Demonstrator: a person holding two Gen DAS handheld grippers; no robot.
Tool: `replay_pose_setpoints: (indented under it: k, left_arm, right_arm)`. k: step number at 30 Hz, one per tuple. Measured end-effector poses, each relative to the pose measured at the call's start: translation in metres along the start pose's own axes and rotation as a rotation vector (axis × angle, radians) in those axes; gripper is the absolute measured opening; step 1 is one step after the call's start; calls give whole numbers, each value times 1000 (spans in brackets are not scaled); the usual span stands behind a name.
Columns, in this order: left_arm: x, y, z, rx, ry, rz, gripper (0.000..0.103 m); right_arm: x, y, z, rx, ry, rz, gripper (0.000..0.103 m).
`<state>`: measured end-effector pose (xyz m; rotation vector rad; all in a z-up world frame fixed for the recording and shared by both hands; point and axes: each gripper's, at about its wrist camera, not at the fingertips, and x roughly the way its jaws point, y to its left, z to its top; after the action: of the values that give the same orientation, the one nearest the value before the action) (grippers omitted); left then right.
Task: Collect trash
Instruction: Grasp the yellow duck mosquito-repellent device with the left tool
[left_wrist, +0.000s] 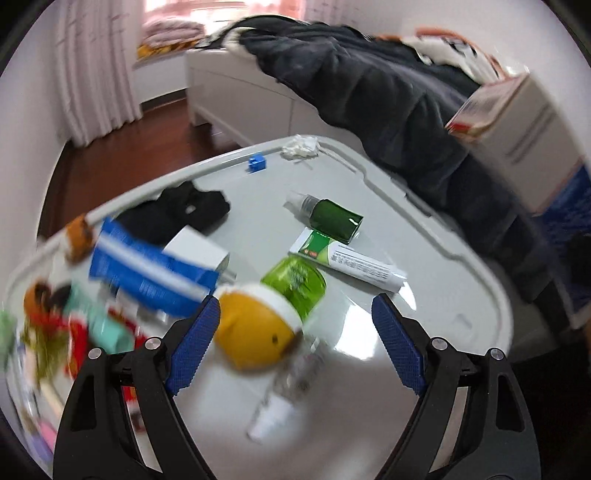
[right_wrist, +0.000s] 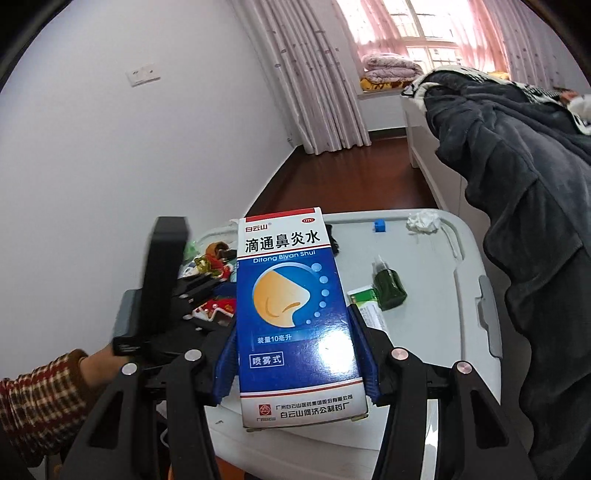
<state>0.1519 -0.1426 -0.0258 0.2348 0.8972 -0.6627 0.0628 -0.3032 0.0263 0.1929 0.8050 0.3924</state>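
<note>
Right gripper (right_wrist: 299, 354) holds a blue-and-white medicine box (right_wrist: 295, 314) above a cluttered grey bench (right_wrist: 436, 332); left gripper (left_wrist: 295, 339) hangs open.

Right jaws clamp both side edges of the box, which stands upright w/ front label facing the camera. Left jaws are wide, gripping nothing; betw. them, blurred, lie a green jar w/ yellow cap (left_wrist: 273, 310) & a small clear bottle (left_wrist: 280, 395) on the bench. Same box shows blurred at left of left view (left_wrist: 147, 273). On the bench beyond: dark green spray bottle (left_wrist: 328, 218) lying down, white-and-green tube (left_wrist: 351, 262) just beside it, black cloth (left_wrist: 184, 210), small blue block (left_wrist: 257, 163) & crumpled white tissue (left_wrist: 300, 147) near far rim. Mixed colourful clutter (left_wrist: 55, 325) sits at left end. A hand w/ plaid sleeve (right_wrist: 48, 391) is at lower left of right view. Dark blanket (right_wrist: 517, 184) drapes off bed at right.
</note>
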Motion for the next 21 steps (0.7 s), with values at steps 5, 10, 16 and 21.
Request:
replay_pose_setpoints:
  k: [5, 10, 16, 21]
  left_arm:
    - [36, -2, 4, 107, 65, 21, 82]
    - [50, 4, -1, 109, 67, 78, 80]
    - [33, 8, -3, 1, 56, 98, 68]
    - [17, 14, -12, -63, 53, 108, 66]
  right_arm:
    - [0, -13, 0, 19, 2, -8, 53]
    - [-1, -12, 0, -15, 2, -34, 53]
    - [-4, -7, -1, -33, -12, -45, 53]
    - [-7, -7, -1, -31, -16, -43, 53]
